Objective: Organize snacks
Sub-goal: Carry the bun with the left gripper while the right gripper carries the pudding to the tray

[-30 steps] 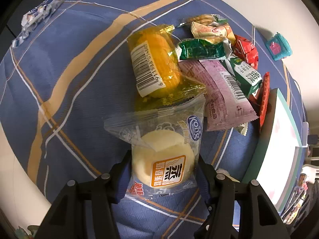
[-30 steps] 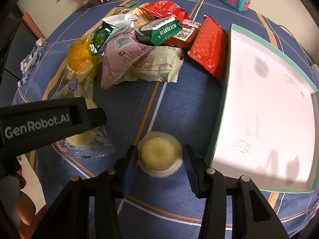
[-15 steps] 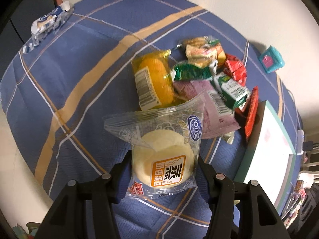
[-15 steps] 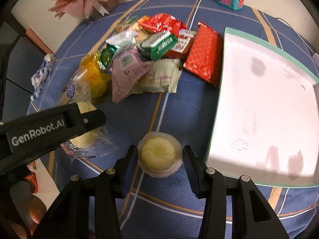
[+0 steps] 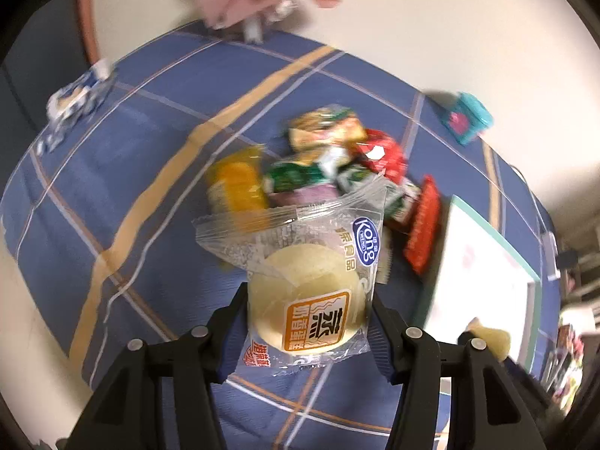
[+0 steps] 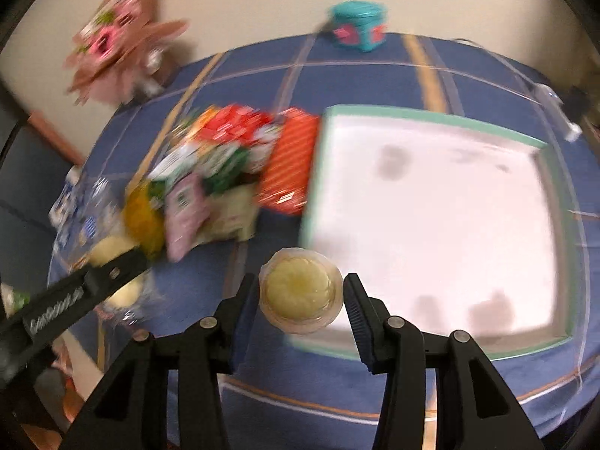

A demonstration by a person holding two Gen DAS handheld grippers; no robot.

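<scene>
Right wrist: jelly cup overhangs tray's near-left rim.

Right gripper clamps a round clear-plastic cup of pale yellow jelly at the white, teal-rimmed tray's seven-o'clock corner. Blurred heap of snack packets lies at ten o'clock on the blue plaid tablecloth.
</scene>
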